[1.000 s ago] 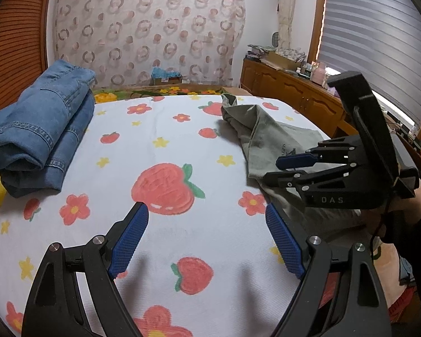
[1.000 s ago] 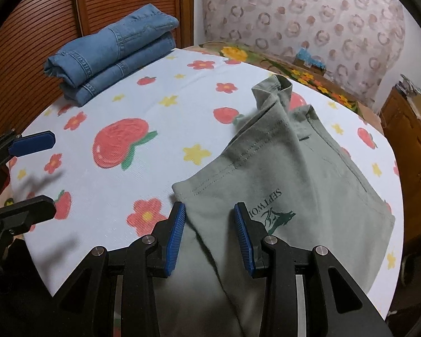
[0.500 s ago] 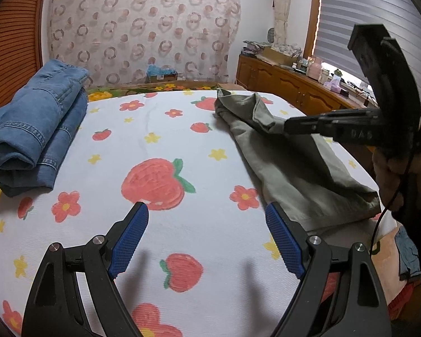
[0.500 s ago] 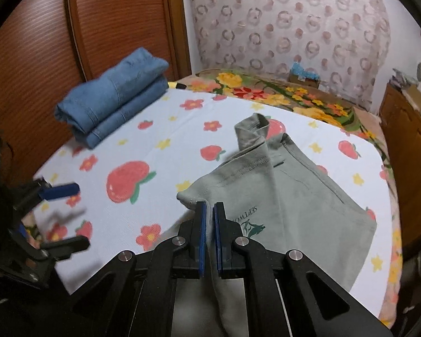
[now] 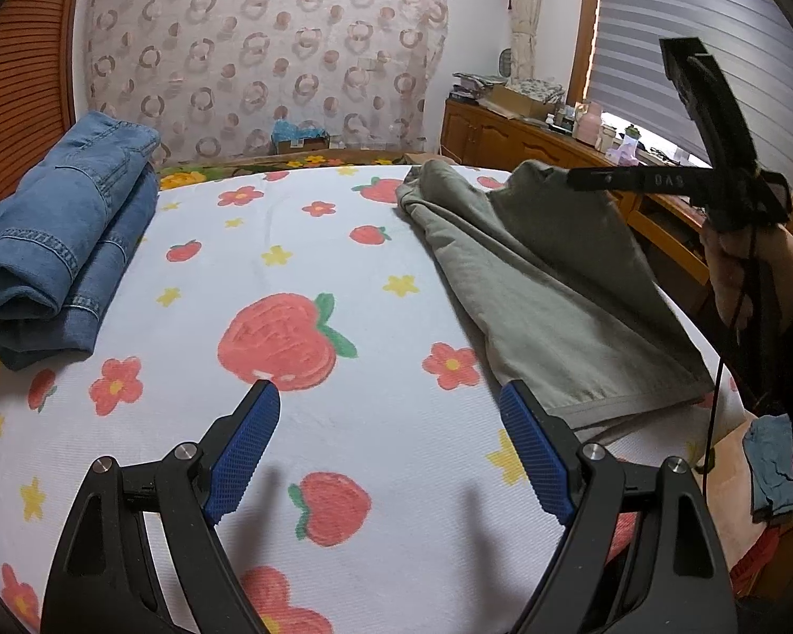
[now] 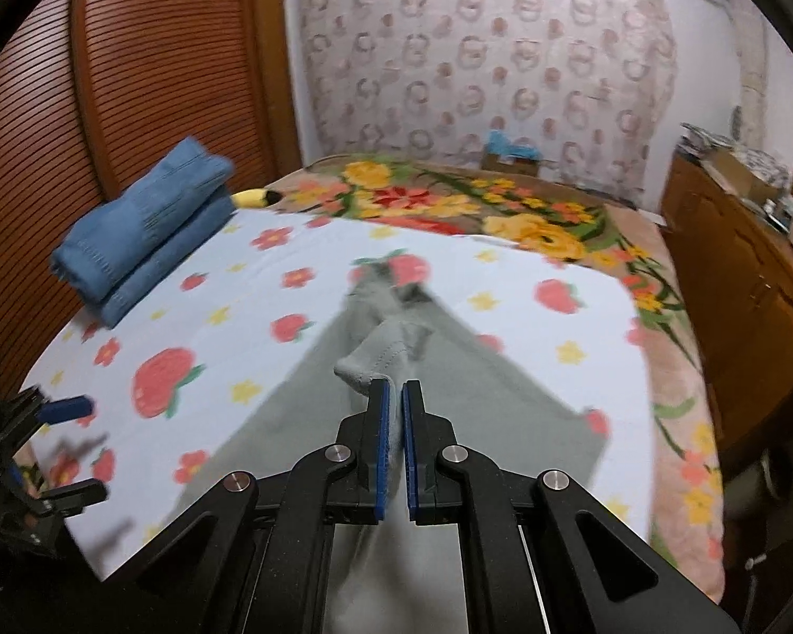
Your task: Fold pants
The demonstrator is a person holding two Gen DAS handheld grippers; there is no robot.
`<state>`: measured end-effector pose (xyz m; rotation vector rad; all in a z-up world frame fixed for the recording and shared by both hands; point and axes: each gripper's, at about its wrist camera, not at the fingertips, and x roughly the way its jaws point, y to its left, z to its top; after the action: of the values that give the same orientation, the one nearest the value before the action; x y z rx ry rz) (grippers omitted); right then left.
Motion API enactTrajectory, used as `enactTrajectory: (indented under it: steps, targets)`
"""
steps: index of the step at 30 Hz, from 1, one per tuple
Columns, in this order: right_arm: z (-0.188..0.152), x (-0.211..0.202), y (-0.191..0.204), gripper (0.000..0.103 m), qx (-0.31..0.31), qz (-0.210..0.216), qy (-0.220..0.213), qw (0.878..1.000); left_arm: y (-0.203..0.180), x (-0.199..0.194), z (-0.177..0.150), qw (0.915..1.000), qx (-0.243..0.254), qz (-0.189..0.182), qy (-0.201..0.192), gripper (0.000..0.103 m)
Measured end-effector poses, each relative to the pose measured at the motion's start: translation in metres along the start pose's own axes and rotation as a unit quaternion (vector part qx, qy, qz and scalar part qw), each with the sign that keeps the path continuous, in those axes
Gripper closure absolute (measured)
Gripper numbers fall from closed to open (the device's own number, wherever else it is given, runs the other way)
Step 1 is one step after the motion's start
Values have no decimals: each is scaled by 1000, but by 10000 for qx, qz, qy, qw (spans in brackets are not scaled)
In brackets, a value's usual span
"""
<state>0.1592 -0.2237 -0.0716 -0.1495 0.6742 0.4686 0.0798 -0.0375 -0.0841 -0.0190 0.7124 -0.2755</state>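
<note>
Grey-green pants (image 5: 550, 285) lie along the right side of a white strawberry-print cloth (image 5: 301, 243). My right gripper (image 6: 395, 396) is shut on a fold of the pants' (image 6: 375, 364) edge and holds it lifted above the bed, so the fabric hangs down in a tent. From the left wrist view the right gripper (image 5: 573, 179) shows side-on at the upper right with the cloth bunched at its tip. My left gripper (image 5: 391, 417) hovers low over the near part of the cloth, open, with nothing between its blue pads.
Folded blue jeans (image 5: 53, 232) are stacked at the far left by a wooden slatted wall (image 6: 132, 79). A wooden dresser (image 5: 544, 142) with clutter runs along the right. A flowered blanket (image 6: 481, 211) lies beyond the white cloth. The person's hand (image 5: 735, 274) is at the right edge.
The right gripper closed on the pants' edge and lifted it up and back, pulling the fabric off the bed. The left gripper stayed put and open.
</note>
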Motion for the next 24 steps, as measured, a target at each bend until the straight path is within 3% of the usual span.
enactTrajectory:
  steps: [7, 16, 20, 22, 24]
  targets:
    - [1, 11, -31, 98, 292, -436, 154, 9985, -1, 0, 0, 10000, 6, -6, -3, 17]
    - [6, 24, -35, 98, 488, -700, 131, 9963, -2, 2, -1, 10000, 27, 4, 30, 17]
    - [3, 34, -37, 98, 583, -788, 367, 9945, -3, 2, -2, 10000, 36, 0, 26, 17]
    - [3, 39, -39, 93, 688, -795, 494, 9932, -4, 3, -2, 10000, 31, -10, 33, 17]
    - [4, 40, -39, 79, 770, -825, 529, 9922, -4, 3, -2, 10000, 37, -9, 39, 17]
